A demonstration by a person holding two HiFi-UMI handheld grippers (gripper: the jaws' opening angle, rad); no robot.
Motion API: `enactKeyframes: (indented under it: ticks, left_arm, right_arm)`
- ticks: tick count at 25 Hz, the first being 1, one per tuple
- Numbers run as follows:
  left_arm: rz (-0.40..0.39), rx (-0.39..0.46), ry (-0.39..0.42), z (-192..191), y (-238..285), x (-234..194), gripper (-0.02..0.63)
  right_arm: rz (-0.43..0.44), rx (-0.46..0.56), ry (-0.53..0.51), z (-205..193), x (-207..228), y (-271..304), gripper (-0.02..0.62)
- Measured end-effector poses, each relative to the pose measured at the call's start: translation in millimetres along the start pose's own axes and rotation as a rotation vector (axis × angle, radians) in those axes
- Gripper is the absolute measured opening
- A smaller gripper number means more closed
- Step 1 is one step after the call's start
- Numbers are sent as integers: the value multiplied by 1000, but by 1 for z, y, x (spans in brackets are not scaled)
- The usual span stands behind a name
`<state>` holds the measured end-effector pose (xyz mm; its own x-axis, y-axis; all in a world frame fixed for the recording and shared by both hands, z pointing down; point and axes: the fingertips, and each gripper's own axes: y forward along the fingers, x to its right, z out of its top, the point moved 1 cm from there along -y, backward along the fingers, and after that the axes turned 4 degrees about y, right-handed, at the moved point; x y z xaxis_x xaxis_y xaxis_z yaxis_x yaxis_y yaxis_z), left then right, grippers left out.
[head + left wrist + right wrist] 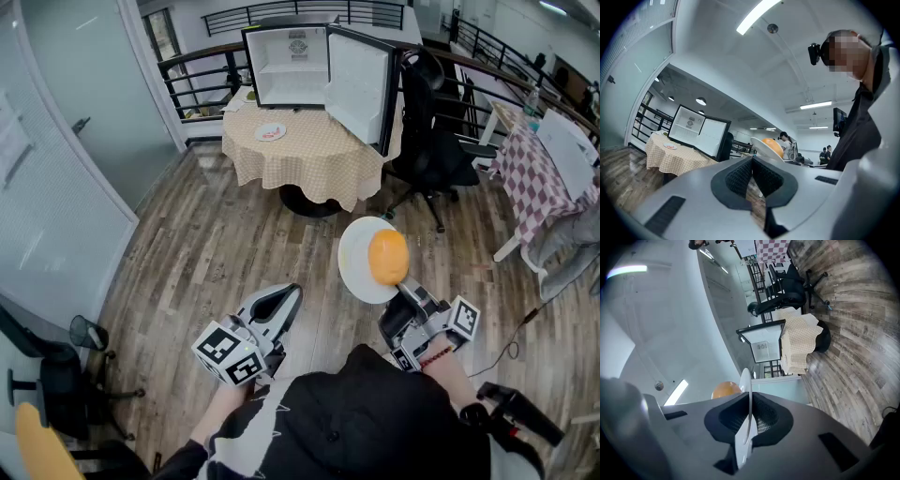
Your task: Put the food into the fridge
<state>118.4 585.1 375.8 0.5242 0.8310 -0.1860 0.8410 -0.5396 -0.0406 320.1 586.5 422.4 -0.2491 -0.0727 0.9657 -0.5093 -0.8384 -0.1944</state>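
The right tool (401, 285) grips the near rim of the white plate (356, 270). The oval orange bun (388, 256) on it points lengthwise toward the far fridge (292, 66). The left tool (292, 294) is clenched, empty.

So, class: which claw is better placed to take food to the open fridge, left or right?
Right: the right claw grips the plate carrying the orange food; the left claw is shut, empty.

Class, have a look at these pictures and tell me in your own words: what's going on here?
A person stands on a wooden floor with a gripper in each hand. The right gripper is clamped on the rim of a white plate that carries a round orange food item. The left gripper is shut and empty. Across the room, a small fridge stands open on a checked table, beside a second small plate.
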Motion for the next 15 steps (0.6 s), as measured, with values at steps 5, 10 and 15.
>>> enactKeyframes:
  ticks: [5, 10, 15]
  left_arm:
    - [-7, -3, 3, 0, -6, 3, 14]
    - [-1, 0, 5, 1, -10, 3, 14]
    - [-16, -20, 4, 2, -14, 1, 14]
  right_arm:
    - [-24, 8, 2, -5, 6, -3, 25]
    - [-25, -2, -16, -6, 6, 2, 25]
    - [-3, 16, -51, -10, -2, 7, 25]
